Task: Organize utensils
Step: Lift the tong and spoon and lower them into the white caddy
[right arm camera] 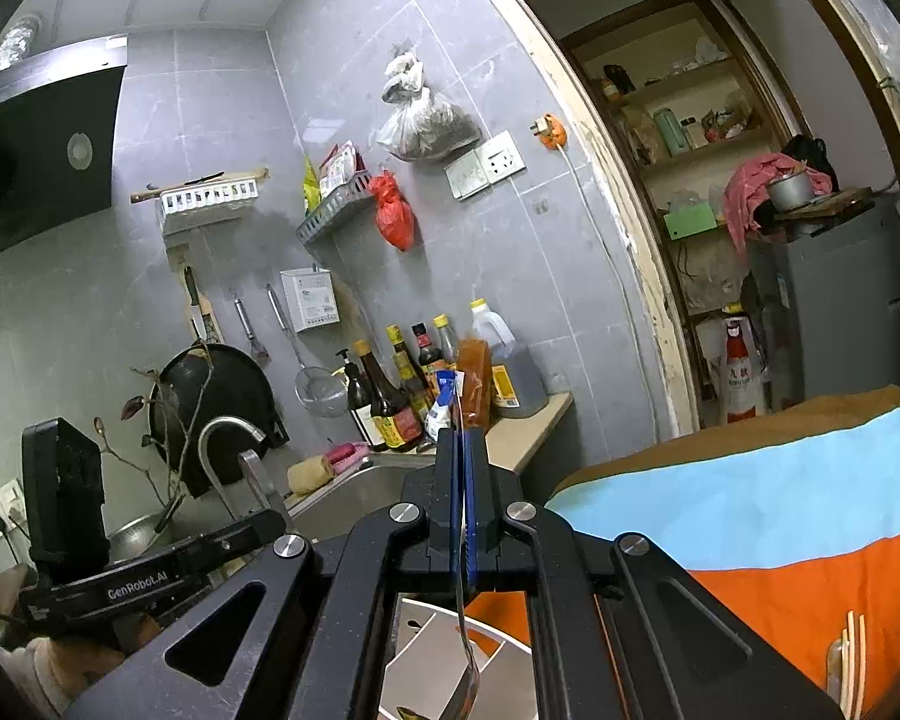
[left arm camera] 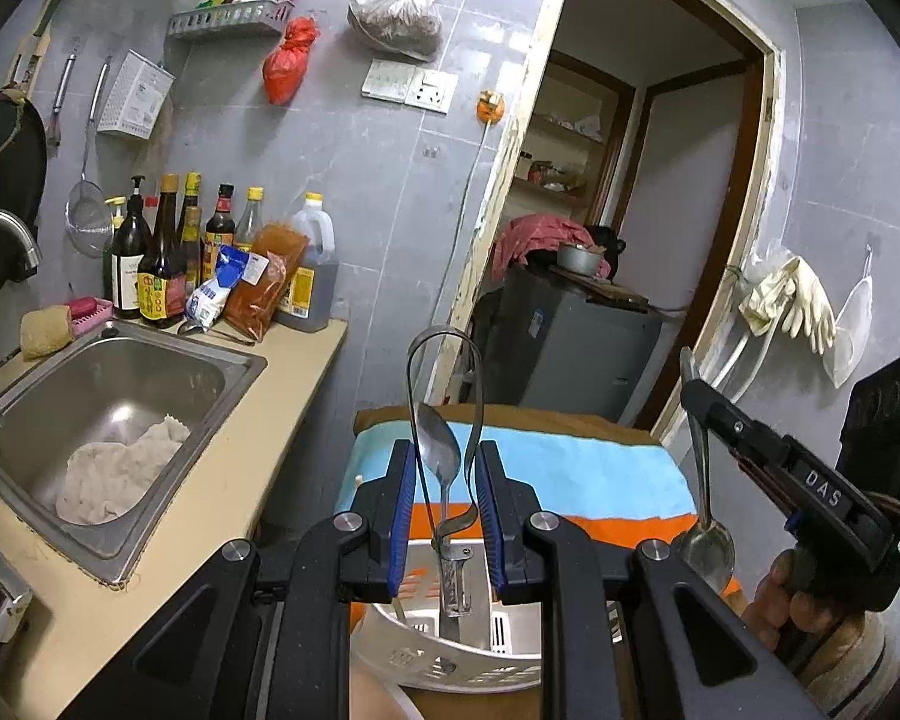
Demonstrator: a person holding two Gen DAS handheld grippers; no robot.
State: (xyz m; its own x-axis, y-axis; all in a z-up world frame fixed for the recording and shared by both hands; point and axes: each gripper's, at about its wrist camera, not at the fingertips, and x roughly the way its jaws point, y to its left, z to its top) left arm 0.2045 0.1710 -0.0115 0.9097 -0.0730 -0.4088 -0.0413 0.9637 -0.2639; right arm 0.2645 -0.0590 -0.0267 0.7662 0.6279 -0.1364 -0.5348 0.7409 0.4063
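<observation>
The left gripper (left arm camera: pixel 444 480) stands open around slick, stiff tongs (left arm camera: pixel 444 396), while the right gripper (right arm camera: pixel 465 510) pinches a light steel spoon (right arm camera: pixel 468 678) mid-handle over the white caddy (left arm camera: pixel 450 660).

Right gripper (right arm camera: pixel 464 516) sat at lower centre of the frame, blue-padded fingers (right arm camera: pixel 457 498) pressed together on the thin handle of a metal spoon (right arm camera: pixel 468 660). Spoon hung bowl-down below the fingers, over a white divided basket (right arm camera: pixel 426 654) at the bottom edge. Left gripper (right arm camera: pixel 234 534) entered from lower left, carrying a flat metal utensil (right arm camera: pixel 258 480); its grip state could not be read. Striped cloth (right arm camera: pixel 750 516), brown, blue and orange, filled lower right, with chopsticks (right arm camera: pixel 852 660) lying on it near the right edge. Behind: sauce bottles (right arm camera: pixel 390 396) on the tabletop (right arm camera: pixel 528 426), faucet (right arm camera: pixel 228 432), dark wok (right arm camera: pixel 222 402) against the grey tiled wall.
</observation>
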